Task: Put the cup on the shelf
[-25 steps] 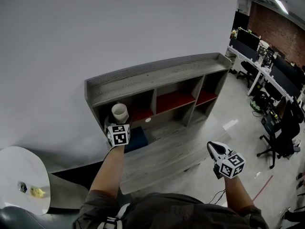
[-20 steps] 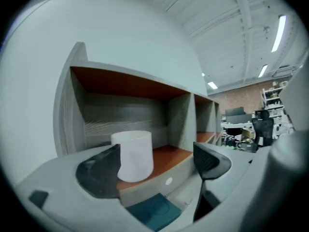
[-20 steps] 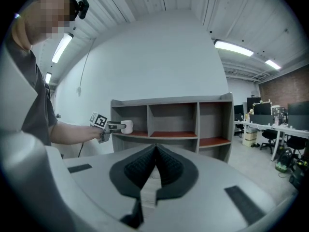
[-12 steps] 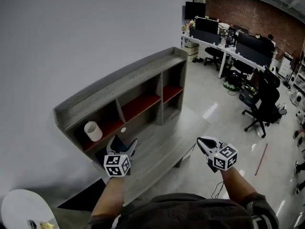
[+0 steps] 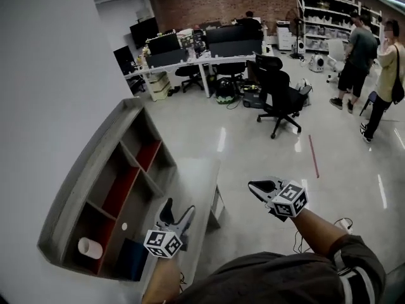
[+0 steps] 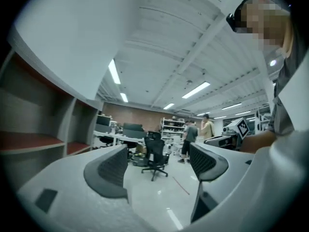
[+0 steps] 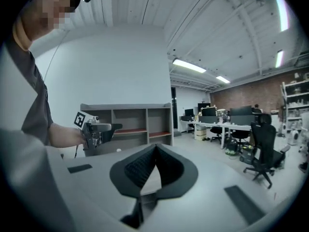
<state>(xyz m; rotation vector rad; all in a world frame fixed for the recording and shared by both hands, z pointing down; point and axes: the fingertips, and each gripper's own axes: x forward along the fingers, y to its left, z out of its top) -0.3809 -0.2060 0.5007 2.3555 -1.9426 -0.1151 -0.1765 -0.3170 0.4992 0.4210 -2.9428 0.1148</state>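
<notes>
Office floor (image 5: 253, 144), cup (image 5: 90, 248) inside shelf (image 5: 82, 170), left forearm (image 5: 162, 285) mostly cut off

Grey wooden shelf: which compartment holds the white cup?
Upper-row end compartment of the grey wooden shelf, nearest the person: white cup inside; other red-floored compartments look empty.

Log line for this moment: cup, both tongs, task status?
cup: in end compartment of shelf | left tongs: open, empty, just closed slightly, off the cup | right tongs: shut, empty | status: cup placed

Nothing legible: no text, brand, number or sign. Only coded square markers on cubes of left gripper (image 5: 179, 209) and right gripper (image 5: 253, 185).
</notes>
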